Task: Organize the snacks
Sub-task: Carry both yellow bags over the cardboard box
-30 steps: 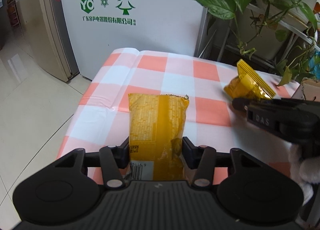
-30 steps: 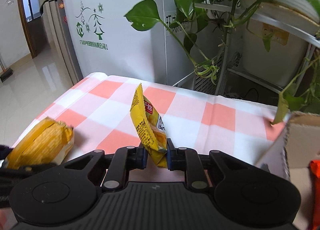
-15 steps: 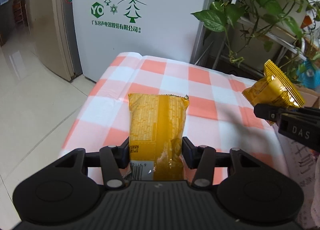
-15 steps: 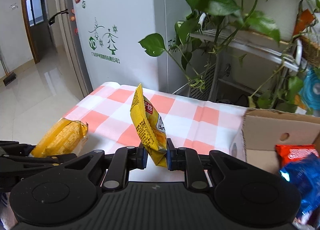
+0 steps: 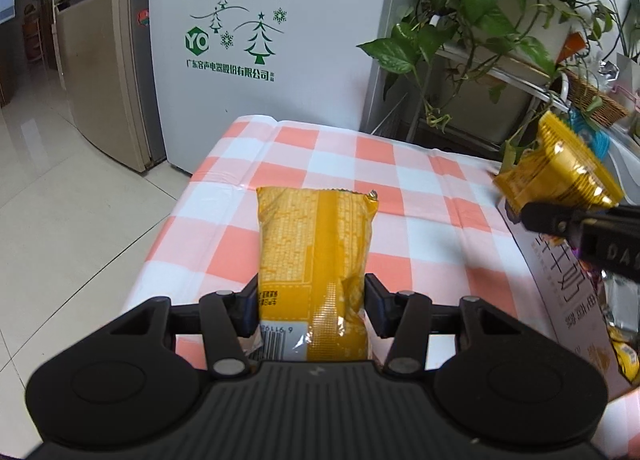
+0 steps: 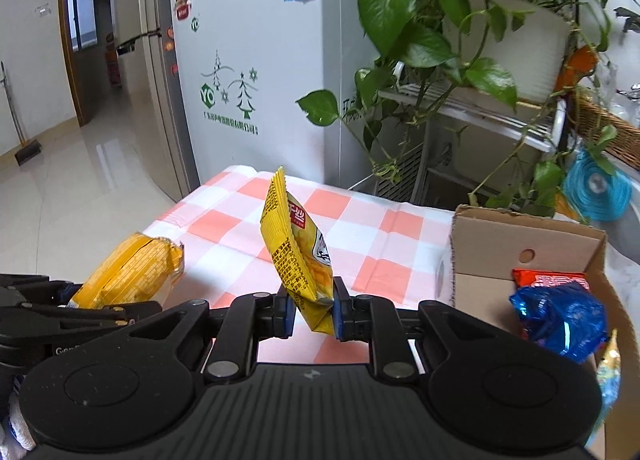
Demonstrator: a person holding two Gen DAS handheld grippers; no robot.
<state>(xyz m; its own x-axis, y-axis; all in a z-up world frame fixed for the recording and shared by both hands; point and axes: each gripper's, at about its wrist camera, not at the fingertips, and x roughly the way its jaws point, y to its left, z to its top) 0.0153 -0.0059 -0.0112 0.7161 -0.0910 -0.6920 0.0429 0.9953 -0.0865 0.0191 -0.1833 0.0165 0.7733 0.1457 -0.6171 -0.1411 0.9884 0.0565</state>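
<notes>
A: Orange-and-white checks cover the desk [image 5: 420, 180]; its near edge is hidden behind the black body of each tool. What can't you read?

B: Plenty. The left tool [image 5: 310, 302] is clamped on a long orange snack pack [image 5: 314, 256] at lower centre of the left view, and the pack's bottom end is cut off behind the tool body. Its small print is too fine to read.

A: And the other one?

B: The right tool [image 6: 310, 312] pinches the lower corner of a yellow snack bag [image 6: 294, 248], standing tilted at centre of the right view, clear of the desk.

A: The box?

B: A cardboard box [image 6: 520, 236] sits at the right edge of the right view, partly cropped. Inside show a blue packet [image 6: 560, 320] and a red packet [image 6: 550, 280], the red one half covered by the blue.

A: Anything in the way?

B: Plant leaves [image 6: 420, 44] hang over the upper right, above the box, beside a white freezer [image 5: 260, 52] at upper centre.
</notes>
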